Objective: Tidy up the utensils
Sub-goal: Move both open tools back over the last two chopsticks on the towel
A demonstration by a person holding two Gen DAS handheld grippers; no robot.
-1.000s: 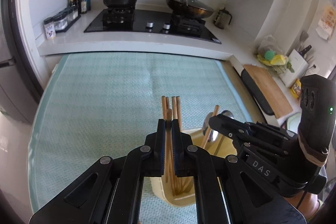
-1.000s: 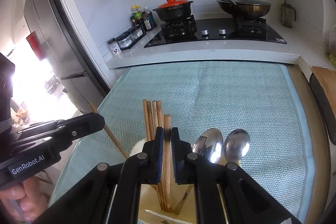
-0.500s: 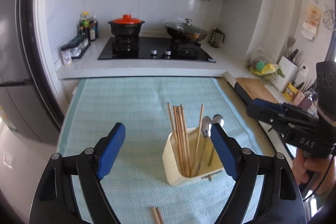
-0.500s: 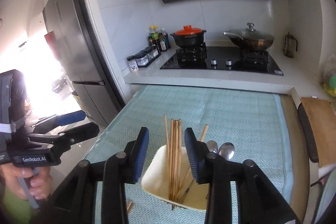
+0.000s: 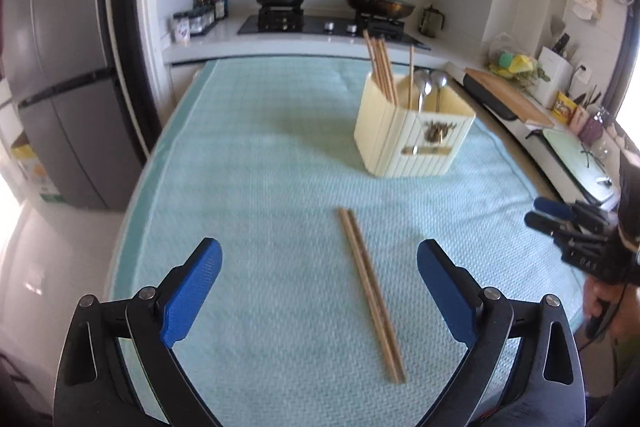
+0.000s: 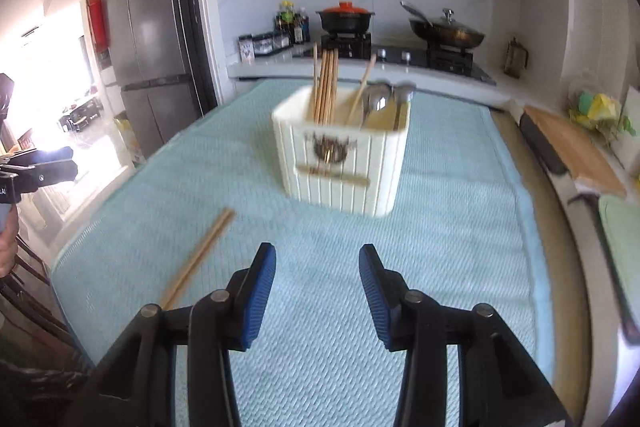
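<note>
A kitchen with a stove, a red-lidded pot and a grey fridge stands behind the surface (image 5: 248, 163), which is covered by a pale green woven mat. A second ago both tools were closed on chopsticks right over the cream utensil holder (image 5: 412, 131); now both have drawn back from it, so the holder stands well ahead of each. The left tool (image 5: 319, 279) has just been opening and its blue pads stand wide apart with nothing between them but the mat. A pair of chopsticks (image 5: 370, 293) lies flat on the mat just ahead of it, nearer its right pad, running from close to the tool away toward the holder. The right tool (image 6: 317, 293) has also just been opening; its pads are partly apart and empty. From the right tool, the loose chopsticks (image 6: 198, 259) lie ahead and to its left, and the holder (image 6: 342, 155) stands straight ahead, carrying upright chopsticks on its left side and two spoons (image 6: 386, 99) on its right.
</note>
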